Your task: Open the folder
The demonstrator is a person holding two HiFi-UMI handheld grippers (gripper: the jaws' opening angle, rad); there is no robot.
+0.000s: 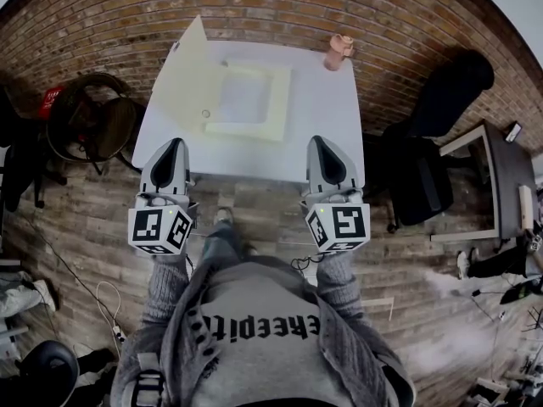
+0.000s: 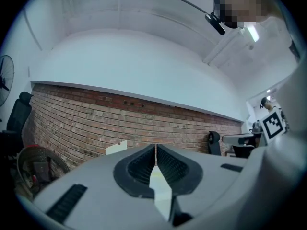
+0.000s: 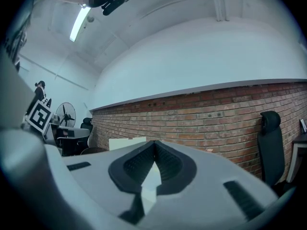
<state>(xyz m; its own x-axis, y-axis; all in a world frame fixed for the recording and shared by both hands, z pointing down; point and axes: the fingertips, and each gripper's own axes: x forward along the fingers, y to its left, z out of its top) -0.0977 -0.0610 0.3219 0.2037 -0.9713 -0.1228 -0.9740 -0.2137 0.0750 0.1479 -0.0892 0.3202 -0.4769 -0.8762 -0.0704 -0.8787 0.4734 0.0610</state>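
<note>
A pale yellow folder (image 1: 227, 96) lies on the white table (image 1: 327, 108). Its cover (image 1: 188, 70) stands raised at the left, and the inner part shows a square window. Both grippers hover at the table's near edge, short of the folder. My left gripper (image 1: 176, 142) is shut with nothing between its pads. My right gripper (image 1: 321, 140) is also shut and empty. In the left gripper view the jaws (image 2: 156, 147) meet at the tip, and a cream corner of the folder (image 2: 116, 147) peeks beyond them. The right gripper view shows shut jaws (image 3: 154, 143) and the folder's edge (image 3: 127, 142).
A small pink object (image 1: 338, 51) stands at the table's back right corner. A round fan (image 1: 93, 125) sits on the floor to the left. A black office chair (image 1: 428, 155) and a dark desk (image 1: 501, 176) are to the right. A brick wall (image 1: 271, 2) lies behind the table.
</note>
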